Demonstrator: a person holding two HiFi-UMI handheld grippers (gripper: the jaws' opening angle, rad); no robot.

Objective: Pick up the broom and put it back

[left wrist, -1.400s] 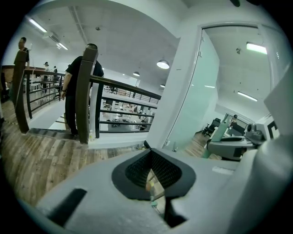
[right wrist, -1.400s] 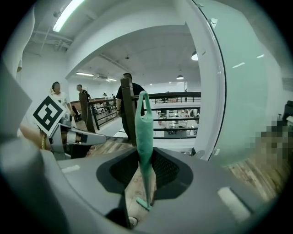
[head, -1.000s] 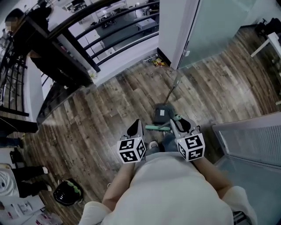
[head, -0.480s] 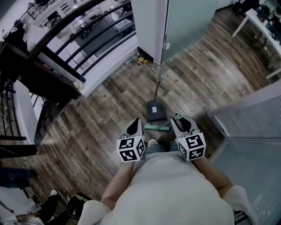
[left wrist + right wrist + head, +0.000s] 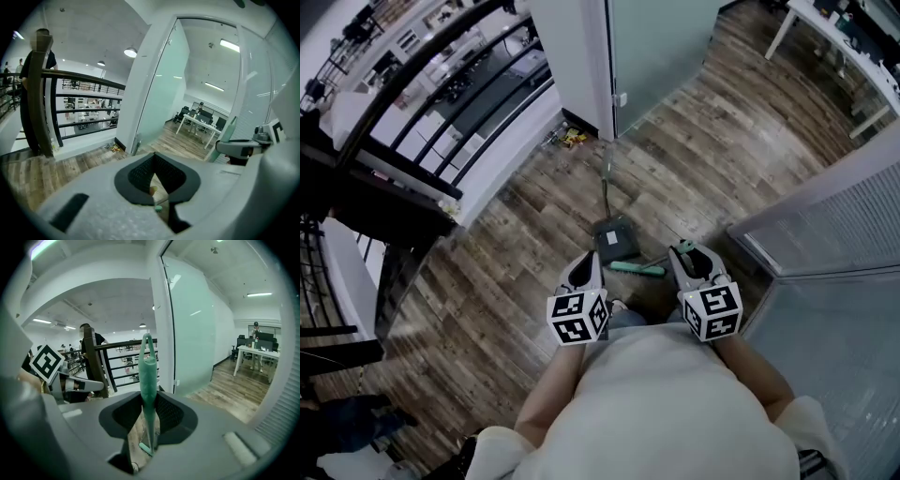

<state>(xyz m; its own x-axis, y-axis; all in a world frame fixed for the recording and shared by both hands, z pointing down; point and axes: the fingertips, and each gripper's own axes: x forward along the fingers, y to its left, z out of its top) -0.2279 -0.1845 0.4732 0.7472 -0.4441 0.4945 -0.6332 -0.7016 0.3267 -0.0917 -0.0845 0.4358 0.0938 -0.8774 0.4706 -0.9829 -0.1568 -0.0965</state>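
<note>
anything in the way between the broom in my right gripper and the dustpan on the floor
Nothing visible does. The right gripper is shut on the green broom, and the dustpan stands just ahead of it on the wood floor, with only bare boards between them.

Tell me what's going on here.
A person stands on a wooden floor with a hand-held gripper in each hand. The right hand-held gripper is shut on the handle of the green broom, whose brush end is down near the floor. The left hand-held gripper holds nothing. A dark dustpan stands just ahead.
</note>
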